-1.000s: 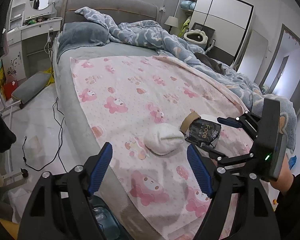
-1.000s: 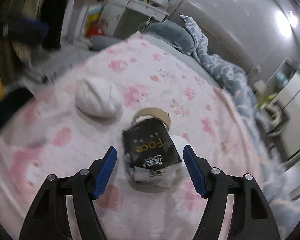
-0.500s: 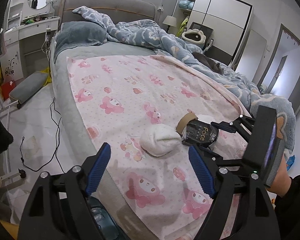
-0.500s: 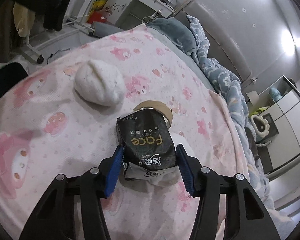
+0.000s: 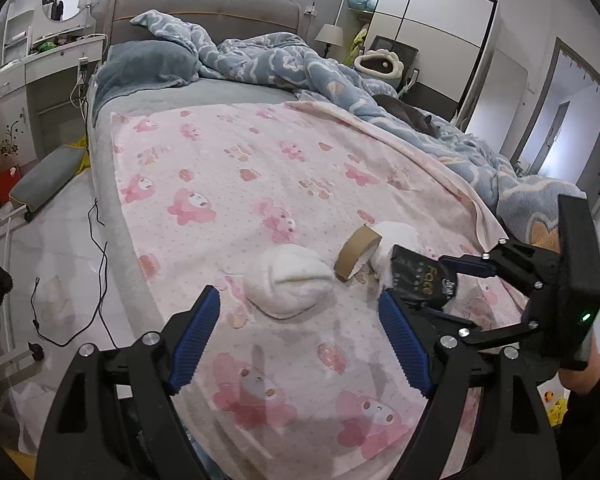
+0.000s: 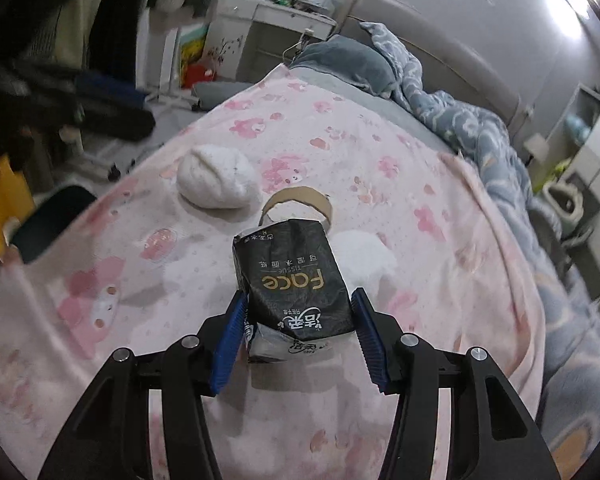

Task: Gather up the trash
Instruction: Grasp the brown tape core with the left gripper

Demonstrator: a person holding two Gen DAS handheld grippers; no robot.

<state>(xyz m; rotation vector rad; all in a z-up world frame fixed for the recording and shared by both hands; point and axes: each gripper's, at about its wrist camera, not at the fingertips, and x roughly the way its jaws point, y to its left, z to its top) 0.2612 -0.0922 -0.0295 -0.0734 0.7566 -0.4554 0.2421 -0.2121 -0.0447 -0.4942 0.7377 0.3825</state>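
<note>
My right gripper (image 6: 298, 330) is shut on a black tissue packet (image 6: 292, 280) and holds it just above the pink blanket; the packet also shows in the left wrist view (image 5: 420, 284). A white crumpled wad (image 5: 288, 282) (image 6: 216, 184), a brown cardboard tape ring (image 5: 358, 254) (image 6: 300, 206) and a second white wad (image 5: 396, 240) (image 6: 364, 256) lie on the blanket. My left gripper (image 5: 300, 340) is open and empty, just short of the first wad. The right gripper also shows in the left wrist view (image 5: 452, 284).
The pink patterned blanket (image 5: 240, 168) covers the bed. A blue duvet (image 5: 292, 64) and grey pillow (image 5: 148, 64) lie at the head. A dark cat (image 5: 408, 114) rests at the right. A cable (image 5: 96, 264) trails on the floor to the left.
My right gripper closed on the black packet and lifted it slightly off the blanket, uncovering the second white wad. My left gripper moved a little closer to the first white wad.
</note>
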